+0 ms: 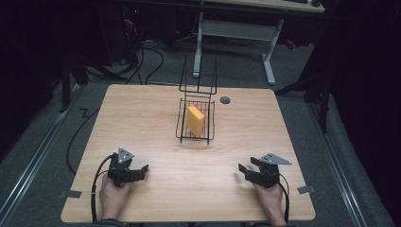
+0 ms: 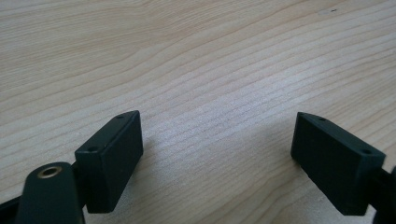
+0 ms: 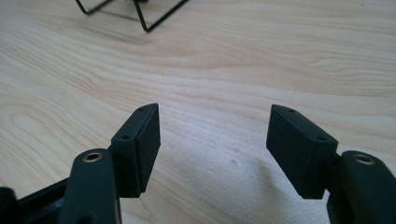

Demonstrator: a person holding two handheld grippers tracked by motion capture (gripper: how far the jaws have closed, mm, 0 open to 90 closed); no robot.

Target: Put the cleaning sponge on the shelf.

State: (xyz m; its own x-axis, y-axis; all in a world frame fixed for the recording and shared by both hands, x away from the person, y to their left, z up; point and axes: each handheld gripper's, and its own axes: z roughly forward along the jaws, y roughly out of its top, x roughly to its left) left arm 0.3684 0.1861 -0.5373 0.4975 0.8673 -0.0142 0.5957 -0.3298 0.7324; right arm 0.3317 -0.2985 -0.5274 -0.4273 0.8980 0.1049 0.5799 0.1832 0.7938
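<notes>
Room beyond the wooden counter dark, hard to read; wire basket cut off at top edge in right claw view. Yellow sponge inside basket, on edge, tilted, long axis running away from claws. Left claw open, empty; right claw open, empty; both low over bare counter; basket well ahead, between them.

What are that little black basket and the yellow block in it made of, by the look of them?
The basket looks like thin metal wire with a black coating: slim straight rods in an open grid. The yellow block looks like a sponge: matte, soft-edged, with a thin orange layer along one side; foam is a guess at this distance.
</notes>
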